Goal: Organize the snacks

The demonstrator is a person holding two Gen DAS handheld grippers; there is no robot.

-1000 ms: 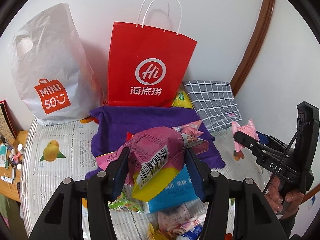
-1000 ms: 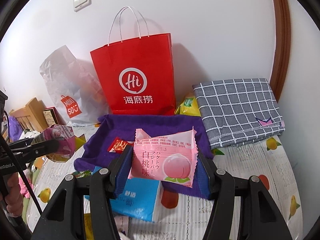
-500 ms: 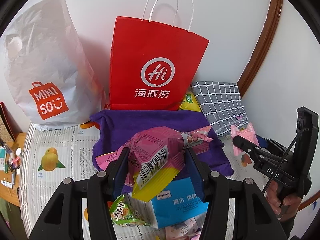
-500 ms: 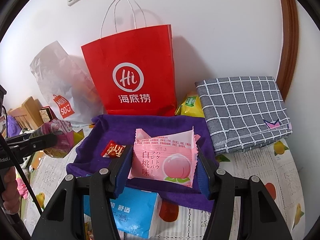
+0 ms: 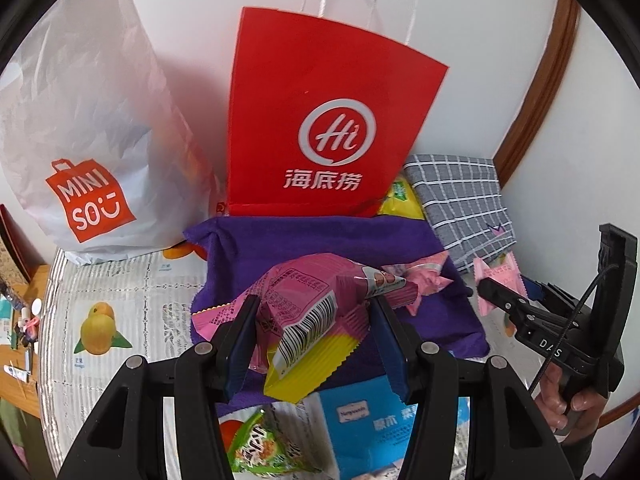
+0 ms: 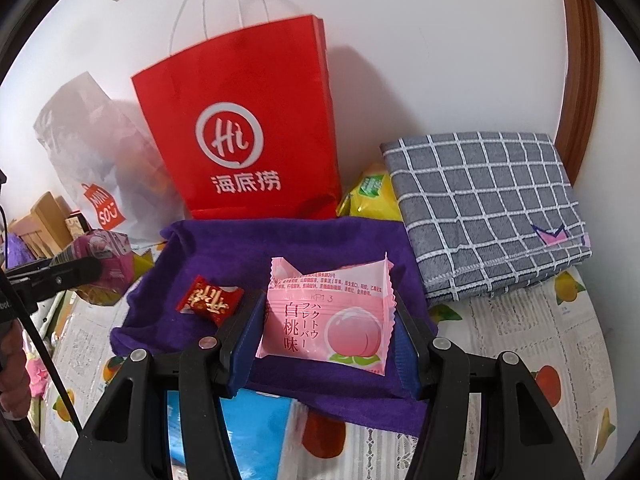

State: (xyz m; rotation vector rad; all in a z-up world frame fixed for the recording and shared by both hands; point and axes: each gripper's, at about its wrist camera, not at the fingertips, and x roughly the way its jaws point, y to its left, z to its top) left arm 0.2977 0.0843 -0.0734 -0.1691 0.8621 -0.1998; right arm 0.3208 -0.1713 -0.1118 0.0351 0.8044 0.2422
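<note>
My left gripper is shut on a crinkled pink and yellow snack packet, held over the front of a purple cloth. My right gripper is shut on a flat pink peach-print packet, also above the purple cloth. A small red wrapped candy lies on the cloth left of the peach packet. In the left wrist view the right gripper shows at the right edge with its pink packet. In the right wrist view the left gripper shows at the left edge with its packet.
A red paper bag and a white plastic shopping bag stand against the wall behind the cloth. A folded grey checked cloth and a yellow packet lie at the right. A blue box and a green packet lie near me.
Both grippers, with their packets, have moved forward and down toward the purple cloth. The red bag and the cloth look larger and nearer, and the red candy has come into clear view.
</note>
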